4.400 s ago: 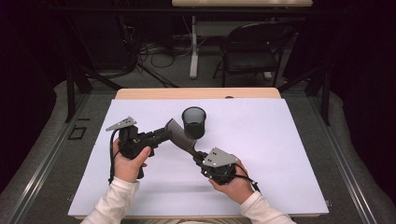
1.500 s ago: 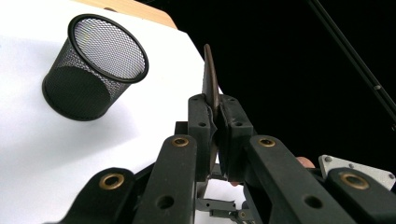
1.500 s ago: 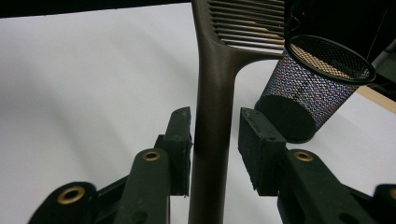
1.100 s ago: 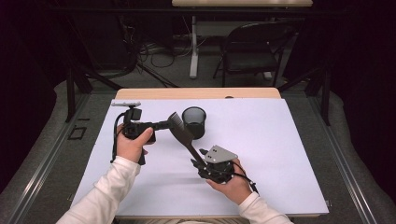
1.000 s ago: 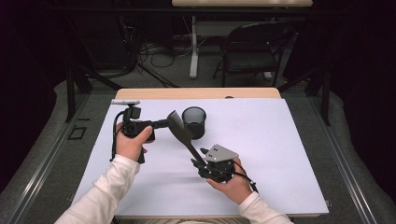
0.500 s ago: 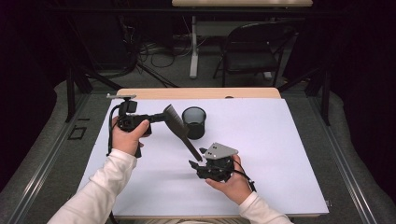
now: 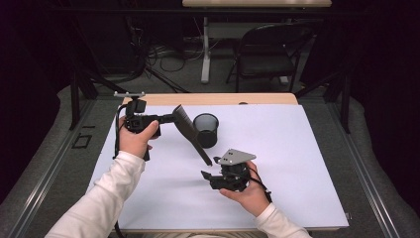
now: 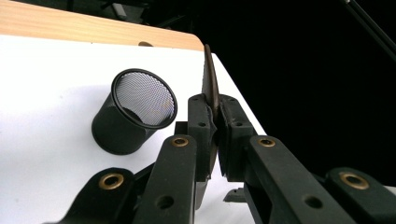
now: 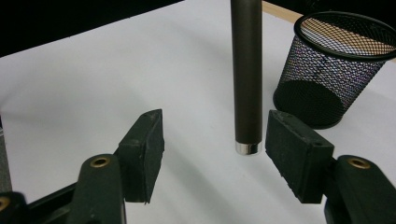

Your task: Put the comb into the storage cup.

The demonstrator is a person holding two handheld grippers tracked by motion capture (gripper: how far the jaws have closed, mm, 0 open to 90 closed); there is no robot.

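A dark flat-headed kitchen tool (image 7: 190, 134) with a long round handle hangs slanted over the white table (image 7: 297, 148). My left gripper (image 7: 168, 119) is shut on its thin flat head (image 8: 210, 84), which stands edge-on between the jaws (image 8: 215, 121). The handle (image 9: 246, 70) ends in a silver cap between the jaws of my right gripper (image 9: 217, 130), touching neither pad. These jaws have just been opening. My right gripper (image 7: 207, 177) sits low near the table's middle. A black mesh cup (image 7: 206, 130) stands upright just behind the tool.
A wooden strip (image 7: 257, 98) runs along the far edge of the table. Beyond it stand a dark chair (image 7: 267, 54) and a table leg with cables on the floor. The mesh cup (image 9: 331, 70) is close to the right of the handle.
My left hand has risen and drawn back toward the far left with the tool. The handle's end has lifted clear of my right gripper, whose jaws have spread wider.
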